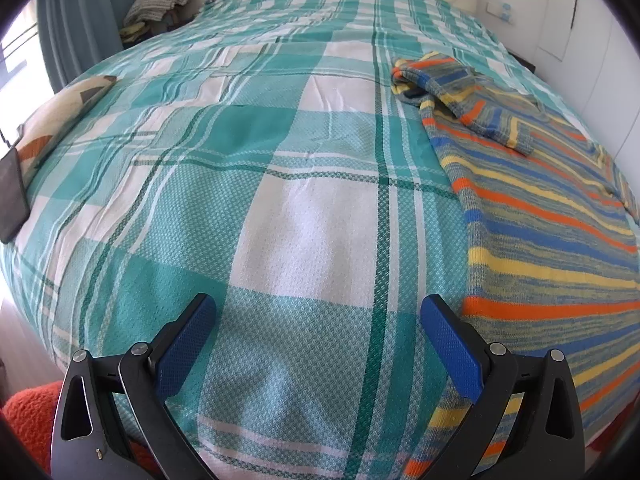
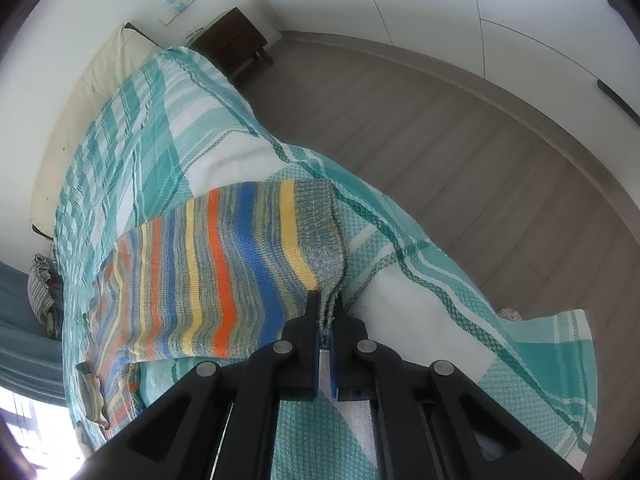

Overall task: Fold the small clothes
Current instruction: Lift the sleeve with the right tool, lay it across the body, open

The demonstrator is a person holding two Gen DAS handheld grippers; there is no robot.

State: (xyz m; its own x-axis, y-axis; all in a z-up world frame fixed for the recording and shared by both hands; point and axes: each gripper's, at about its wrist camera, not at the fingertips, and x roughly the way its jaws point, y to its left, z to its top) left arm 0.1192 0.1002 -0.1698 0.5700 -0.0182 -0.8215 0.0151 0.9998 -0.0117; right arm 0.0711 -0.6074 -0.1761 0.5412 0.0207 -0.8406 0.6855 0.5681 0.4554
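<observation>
Right claw (image 2: 329, 312): jaws together, clamped on the bunched ribbed hem at one corner of the striped knit sweater (image 2: 208, 272). The pinch gathers the edge into folds between the pads, which probably gives a firm hold for lifting that corner over in a fold. Left claw (image 1: 318, 320): jaws wide apart, nothing between them, poised over the checked bedspread (image 1: 280, 220) just beside the sweater's near edge; likely waiting to take a second corner.

The sweater (image 1: 540, 216) lies spread on the bed, toward its right side, with one sleeve (image 1: 472, 100) folded across the body.

The right wrist view shows the grip itself, the bedspread's overhang, the wooden floor (image 2: 460, 140) and a dark nightstand (image 2: 232, 40); none of these appear in the left wrist view. The left wrist view alone shows the crossed sleeve, the open expanse of bed available for folding, a patterned cushion (image 1: 60, 120) and a dark flat object (image 1: 12, 192) at the bed's left edge.
</observation>
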